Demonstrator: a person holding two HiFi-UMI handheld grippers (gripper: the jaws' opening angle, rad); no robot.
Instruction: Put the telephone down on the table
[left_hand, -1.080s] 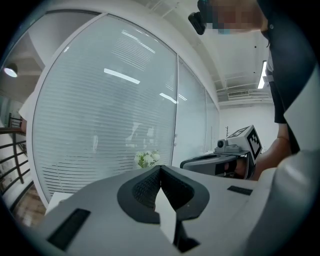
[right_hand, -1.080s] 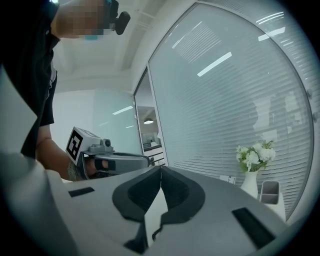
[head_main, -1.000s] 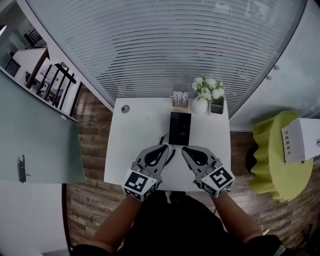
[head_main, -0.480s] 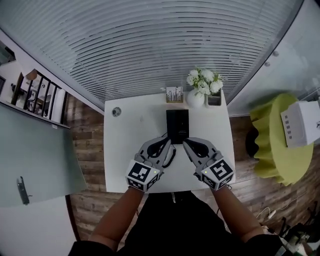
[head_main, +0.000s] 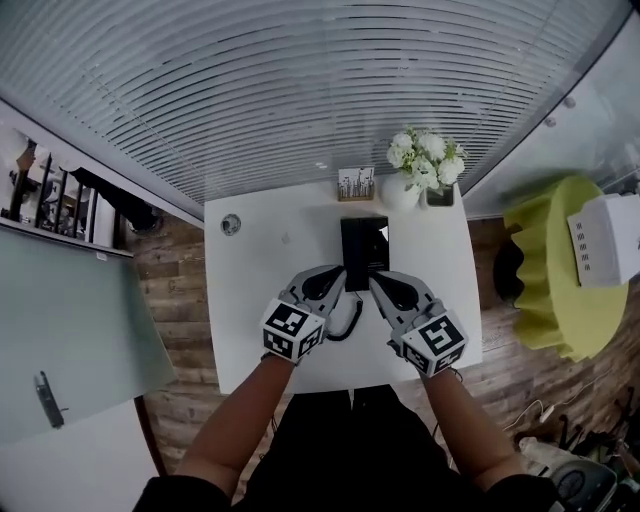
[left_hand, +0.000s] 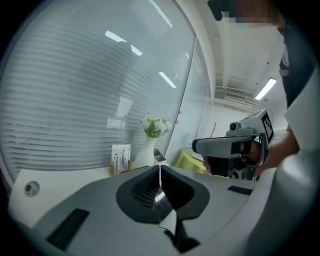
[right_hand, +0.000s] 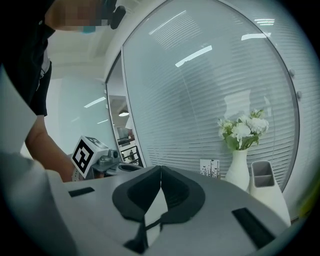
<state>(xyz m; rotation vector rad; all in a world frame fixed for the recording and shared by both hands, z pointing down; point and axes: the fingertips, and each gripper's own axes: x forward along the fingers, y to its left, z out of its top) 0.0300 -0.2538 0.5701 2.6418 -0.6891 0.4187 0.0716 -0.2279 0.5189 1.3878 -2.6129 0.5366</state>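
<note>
The black telephone (head_main: 364, 252) lies flat in the middle of the white table (head_main: 255, 300), its coiled cord (head_main: 346, 322) looping off its near left side. My left gripper (head_main: 338, 276) hovers just short of the phone's near left corner, jaws shut with nothing between them. At the near right corner my right gripper (head_main: 374, 282) is shut and empty as well. In the left gripper view the closed jaws (left_hand: 160, 176) point toward the vase, with the right gripper's body (left_hand: 235, 146) beside them. The right gripper view shows its closed jaws (right_hand: 161, 181).
A white vase of flowers (head_main: 404, 185), a grey pen holder (head_main: 437, 195) and a small card stand (head_main: 356, 184) line the table's far edge. A round cable grommet (head_main: 230, 224) sits far left. A yellow-green stool (head_main: 555, 290) with a white box (head_main: 605, 240) stands to the right. Glass with blinds lies behind.
The head view has shifted a little. Both grippers stay shut and have edged slightly closer to the telephone's near edge.
</note>
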